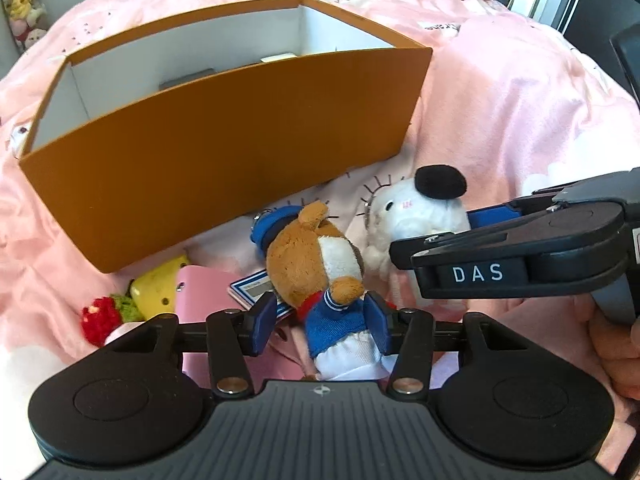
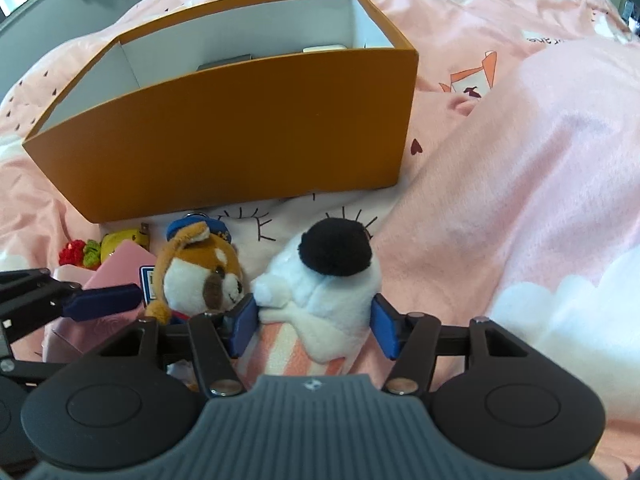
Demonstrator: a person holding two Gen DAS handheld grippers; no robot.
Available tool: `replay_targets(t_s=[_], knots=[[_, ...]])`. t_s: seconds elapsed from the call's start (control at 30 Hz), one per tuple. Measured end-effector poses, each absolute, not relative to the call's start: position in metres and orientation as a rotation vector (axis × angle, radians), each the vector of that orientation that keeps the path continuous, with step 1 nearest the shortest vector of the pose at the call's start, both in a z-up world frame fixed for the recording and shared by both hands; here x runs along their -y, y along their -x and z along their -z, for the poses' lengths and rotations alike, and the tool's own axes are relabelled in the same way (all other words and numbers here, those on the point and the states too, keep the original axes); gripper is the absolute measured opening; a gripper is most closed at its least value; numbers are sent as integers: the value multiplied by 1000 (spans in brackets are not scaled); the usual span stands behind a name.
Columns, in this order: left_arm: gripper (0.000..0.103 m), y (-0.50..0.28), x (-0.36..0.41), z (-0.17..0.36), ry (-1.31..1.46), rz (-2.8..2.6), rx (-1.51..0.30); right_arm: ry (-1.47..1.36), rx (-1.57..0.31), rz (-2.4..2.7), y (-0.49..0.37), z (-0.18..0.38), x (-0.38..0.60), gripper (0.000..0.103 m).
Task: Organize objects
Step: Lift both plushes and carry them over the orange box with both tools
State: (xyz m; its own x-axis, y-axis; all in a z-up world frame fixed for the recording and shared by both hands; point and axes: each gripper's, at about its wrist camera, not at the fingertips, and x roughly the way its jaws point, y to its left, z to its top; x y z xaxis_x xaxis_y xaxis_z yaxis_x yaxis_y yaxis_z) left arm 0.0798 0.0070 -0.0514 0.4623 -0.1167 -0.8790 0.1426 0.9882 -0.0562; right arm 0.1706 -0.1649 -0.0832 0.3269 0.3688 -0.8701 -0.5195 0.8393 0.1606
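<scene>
A brown plush dog (image 1: 316,264) in a blue sailor suit lies on the pink bedcover. My left gripper (image 1: 322,322) is open and straddles its body; the left pad stands clear of it and the right pad sits at its sleeve. Beside it lies a white plush (image 2: 320,292) with a black pom-pom. My right gripper (image 2: 314,326) is open around it, with a blue pad close on each side. The same brown dog (image 2: 200,276) shows at the left in the right wrist view. An orange box (image 1: 224,152) with a white inside stands open just behind both toys.
Left of the dog lie a yellow toy (image 1: 158,288), a pink case (image 1: 204,292), a red crochet berry (image 1: 98,316) and a blue-and-white card (image 1: 252,288). Grey and white items rest in the box's bottom. A raised fold of the bedcover (image 2: 540,160) lies to the right.
</scene>
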Motion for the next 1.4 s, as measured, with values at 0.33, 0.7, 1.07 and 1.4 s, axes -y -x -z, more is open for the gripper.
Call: replay_targets(t_s=[0.33, 0.7, 1.07, 1.4], knots=[[59, -92, -6, 59, 36, 169, -1099, 75, -1092, -716, -173, 82, 171, 56], [47, -107, -16, 72, 114, 156, -1165, 57, -1140, -695, -180, 92, 173, 57], [36, -95, -38, 43, 254, 181, -1049, 113, -1040, -725, -173, 59, 177, 56], [35, -83, -48, -24, 313, 234, -840, 82, -883, -796, -174, -6, 191, 56]])
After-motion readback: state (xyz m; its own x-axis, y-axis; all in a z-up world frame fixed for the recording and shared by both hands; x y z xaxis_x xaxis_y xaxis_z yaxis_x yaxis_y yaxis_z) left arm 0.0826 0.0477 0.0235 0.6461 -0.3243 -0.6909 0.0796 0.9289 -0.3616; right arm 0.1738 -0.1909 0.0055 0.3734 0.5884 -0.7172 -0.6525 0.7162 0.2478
